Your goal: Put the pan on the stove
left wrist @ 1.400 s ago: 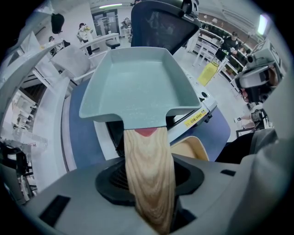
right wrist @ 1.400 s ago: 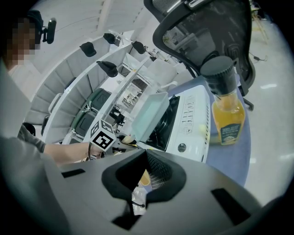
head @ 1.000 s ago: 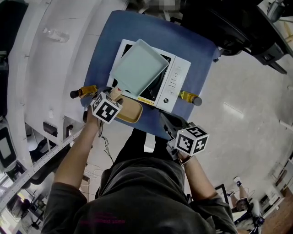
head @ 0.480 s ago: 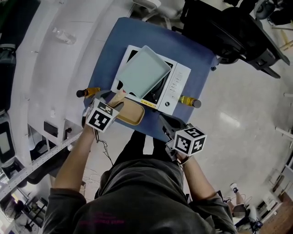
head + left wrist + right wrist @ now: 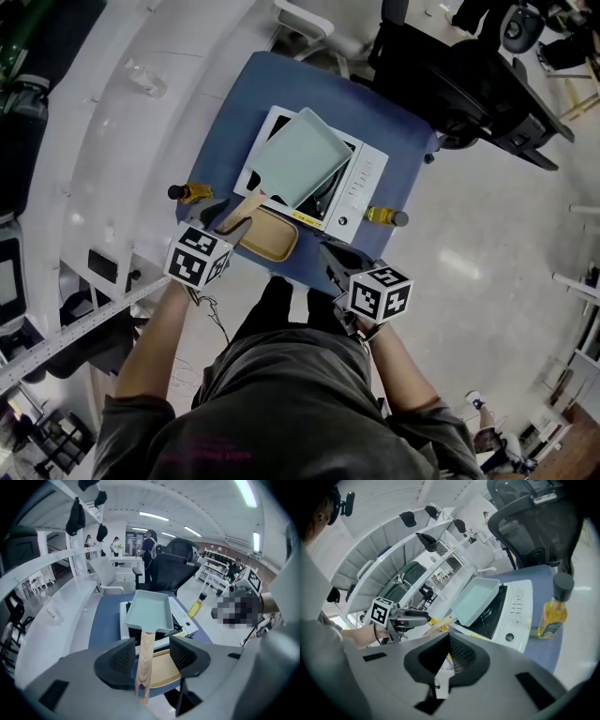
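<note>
Pan point(image 5: 298, 157): pale green, rectangular, sitting flat on the white stove point(image 5: 361, 178). It lies ahead of the left gripper's jaws and skewed across the cooktop. Its wooden handle point(image 5: 146, 658) runs back off the stove's near edge and lies lengthwise between those jaws.

Left gripper point(image 5: 227, 217): jaws released and standing wide, having just been closing. The handle is close by the left pad with a clear gap to the right pad, so neither pad clamps it.

Right gripper point(image 5: 333, 255): jaws clenched together, with nothing between them. The stove's control panel is ahead of them and the pan is further ahead and to the left.

Tan tray point(image 5: 267, 236): just under the handle, below the left jaws, touching the stove's near edge.

Oil bottle point(image 5: 553, 613): upright, ahead and right of the right jaws, beside the stove. A second bottle point(image 5: 190, 193) lies left of the left jaws.

Blue table point(image 5: 225, 122): carries all of these.
</note>
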The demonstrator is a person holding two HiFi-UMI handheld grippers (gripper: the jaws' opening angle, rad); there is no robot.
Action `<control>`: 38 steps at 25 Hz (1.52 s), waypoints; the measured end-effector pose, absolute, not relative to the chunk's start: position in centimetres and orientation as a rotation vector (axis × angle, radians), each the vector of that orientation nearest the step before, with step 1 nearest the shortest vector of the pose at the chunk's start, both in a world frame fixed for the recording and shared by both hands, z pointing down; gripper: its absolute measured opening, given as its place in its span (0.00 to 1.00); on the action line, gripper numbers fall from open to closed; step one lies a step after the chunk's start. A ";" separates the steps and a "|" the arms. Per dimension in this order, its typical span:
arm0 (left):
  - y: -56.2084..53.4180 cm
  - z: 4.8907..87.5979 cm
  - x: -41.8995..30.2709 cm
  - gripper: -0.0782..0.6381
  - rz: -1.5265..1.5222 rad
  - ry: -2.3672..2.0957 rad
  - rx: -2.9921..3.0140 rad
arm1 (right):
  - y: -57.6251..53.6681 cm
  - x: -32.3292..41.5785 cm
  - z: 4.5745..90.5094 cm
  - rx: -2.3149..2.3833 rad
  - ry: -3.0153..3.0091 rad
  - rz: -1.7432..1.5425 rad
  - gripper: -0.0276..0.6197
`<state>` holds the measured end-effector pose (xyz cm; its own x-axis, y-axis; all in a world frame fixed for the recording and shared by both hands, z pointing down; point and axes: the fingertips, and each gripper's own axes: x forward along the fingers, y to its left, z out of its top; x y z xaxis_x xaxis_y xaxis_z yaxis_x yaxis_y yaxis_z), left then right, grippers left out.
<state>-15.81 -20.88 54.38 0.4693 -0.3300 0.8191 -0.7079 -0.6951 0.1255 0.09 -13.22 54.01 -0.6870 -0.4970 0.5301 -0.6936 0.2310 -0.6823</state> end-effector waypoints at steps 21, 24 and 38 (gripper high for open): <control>-16.8 48.7 -19.1 0.23 0.713 -1.010 2.409 | -13.1 -1.7 49.4 1.223 -2.326 1.261 0.05; -16.6 47.7 -19.1 0.20 0.722 -1.029 2.490 | -12.9 -1.4 49.1 1.257 -2.315 1.256 0.05; -15.9 42.3 -18.2 0.12 0.714 -1.028 2.757 | -12.9 -1.2 46.8 1.332 -2.339 1.187 0.05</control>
